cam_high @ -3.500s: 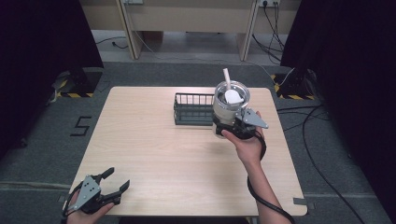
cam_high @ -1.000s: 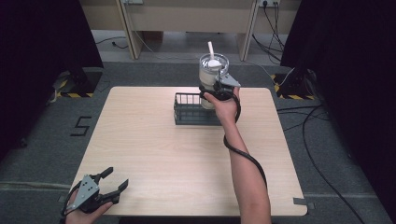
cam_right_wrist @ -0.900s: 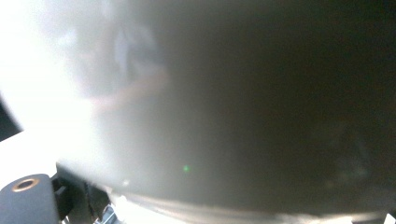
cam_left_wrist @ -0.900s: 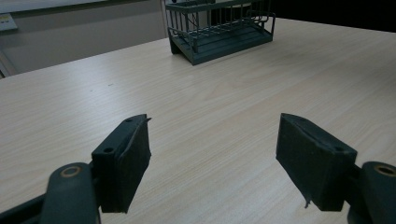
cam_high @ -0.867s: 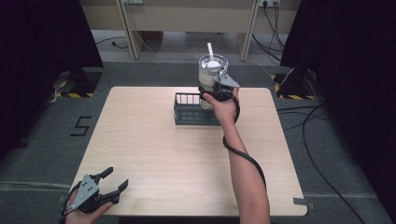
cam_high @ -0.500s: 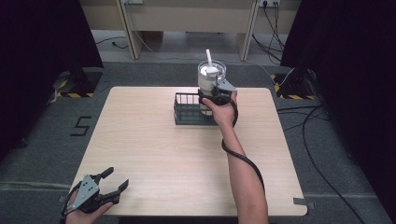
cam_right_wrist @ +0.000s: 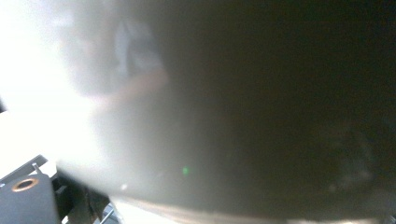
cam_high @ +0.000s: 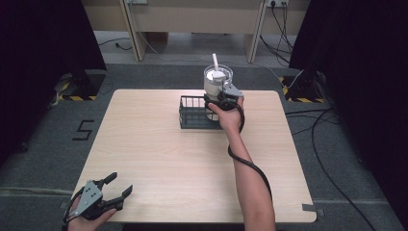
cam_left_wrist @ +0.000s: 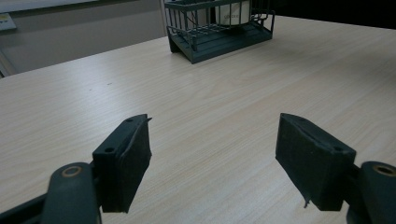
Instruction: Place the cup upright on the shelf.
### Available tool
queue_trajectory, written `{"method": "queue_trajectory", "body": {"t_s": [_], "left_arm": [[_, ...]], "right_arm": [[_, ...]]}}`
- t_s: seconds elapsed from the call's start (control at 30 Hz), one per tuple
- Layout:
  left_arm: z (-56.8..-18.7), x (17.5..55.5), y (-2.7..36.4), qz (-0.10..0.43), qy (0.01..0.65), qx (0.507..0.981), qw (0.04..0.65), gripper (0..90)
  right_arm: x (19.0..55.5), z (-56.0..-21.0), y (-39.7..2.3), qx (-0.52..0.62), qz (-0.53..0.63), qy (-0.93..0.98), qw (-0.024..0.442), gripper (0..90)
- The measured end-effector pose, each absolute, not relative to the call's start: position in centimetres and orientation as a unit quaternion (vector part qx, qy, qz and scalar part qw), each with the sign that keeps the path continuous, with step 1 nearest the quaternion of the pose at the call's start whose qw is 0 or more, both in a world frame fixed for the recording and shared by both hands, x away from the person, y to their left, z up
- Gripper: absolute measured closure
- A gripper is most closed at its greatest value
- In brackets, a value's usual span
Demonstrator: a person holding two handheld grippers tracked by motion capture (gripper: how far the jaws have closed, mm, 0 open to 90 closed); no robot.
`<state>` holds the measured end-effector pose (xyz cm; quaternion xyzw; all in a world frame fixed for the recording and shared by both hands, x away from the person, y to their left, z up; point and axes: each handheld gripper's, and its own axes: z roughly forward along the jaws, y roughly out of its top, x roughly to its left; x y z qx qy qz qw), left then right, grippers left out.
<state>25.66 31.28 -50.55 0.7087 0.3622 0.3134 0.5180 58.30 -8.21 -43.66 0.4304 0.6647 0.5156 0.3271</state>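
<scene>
A white cup with a clear lid and a straw [cam_high: 217, 82] stands upright in the right end of a dark wire basket [cam_high: 192, 113] at the table's far middle. My right gripper [cam_high: 220, 102] is shut on the cup's side, the hand reaching from the near side. In the right gripper view the cup's wall [cam_right_wrist: 224, 116] is a close blur. The left gripper view has the basket [cam_left_wrist: 219, 32] far off with the cup's base [cam_left_wrist: 231, 11] inside it. My left gripper [cam_high: 108, 192] rests open at the table's near left corner, its pads [cam_left_wrist: 133, 161] wide apart over bare wood.
The wooden table [cam_high: 159, 159] stands on grey carpet. Cables [cam_high: 327, 159] run over the floor to the right. Dark curtains hang at both sides, and a desk frame [cam_high: 192, 19] stands behind the table.
My right gripper carried the cup from the table's right, up and over to the basket, then lowered it into the basket's right end. The left gripper stayed still.
</scene>
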Motion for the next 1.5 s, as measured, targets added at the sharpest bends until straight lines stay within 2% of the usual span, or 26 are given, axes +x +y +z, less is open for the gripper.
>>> {"method": "queue_trajectory", "body": {"t_s": [0.53, 0.83, 1.3, 1.5], "left_arm": [[-50.5, 25.6, 31.3, 0.315, 0.36, 0.709, 0.519, 25.9], [-50.5, 25.6, 31.3, 0.315, 0.36, 0.709, 0.519, 25.8], [-50.5, 25.6, 31.3, 0.316, 0.358, 0.71, 0.517, 25.7], [-50.5, 25.6, 31.3, 0.316, 0.357, 0.711, 0.517, 25.7]], "right_arm": [[58.0, -44.0, -8.3, 0.424, 0.521, 0.663, 0.332, 9.7], [58.0, -44.1, -8.4, 0.436, 0.52, 0.657, 0.328, 5.0], [57.2, -44.1, -8.1, 0.44, 0.52, 0.65, 0.337, 8.9], [56.7, -43.9, -7.9, 0.441, 0.506, 0.649, 0.358, 8.8]]}}
